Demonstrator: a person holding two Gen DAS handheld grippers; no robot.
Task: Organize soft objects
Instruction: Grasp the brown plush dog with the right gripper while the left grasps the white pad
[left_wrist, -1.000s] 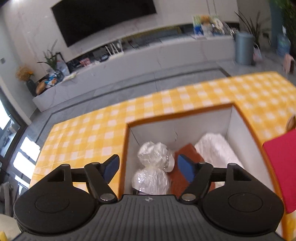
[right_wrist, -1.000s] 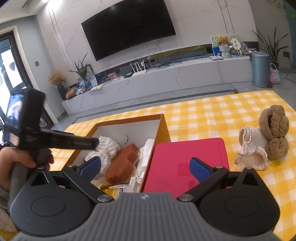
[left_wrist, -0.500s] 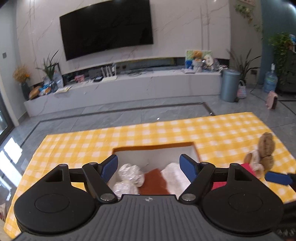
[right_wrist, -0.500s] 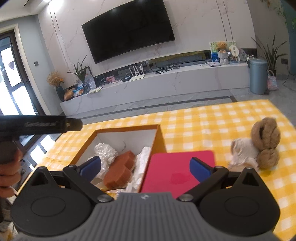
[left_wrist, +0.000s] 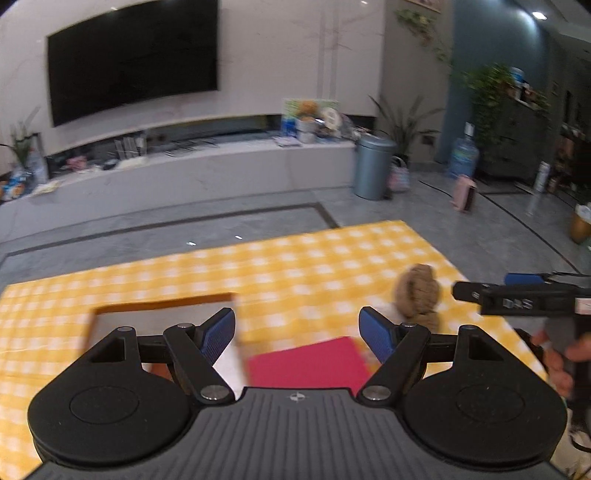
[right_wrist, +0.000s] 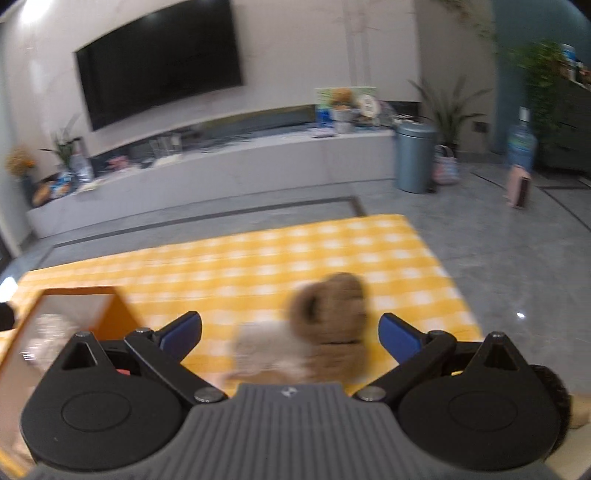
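Plush bear (right_wrist: 328, 317) w/ white cloth (right_wrist: 266, 350) lay on checked tablecloth (right_wrist: 258, 266), directly ahead of right gripper (right_wrist: 290, 332), fingers spread, empty. Left gripper (left_wrist: 297, 330) likewise agape, above red mat (left_wrist: 310, 363) beside box (left_wrist: 162, 310). Risk: pinching cloth only, so bear could drop. Frames blurred.

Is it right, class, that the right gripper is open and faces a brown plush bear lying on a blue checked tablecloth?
Not quite: the tablecloth is yellow checked, not blue, as the right wrist view shows. The rest holds: the right gripper is open and faces the brown plush bear lying on that cloth.
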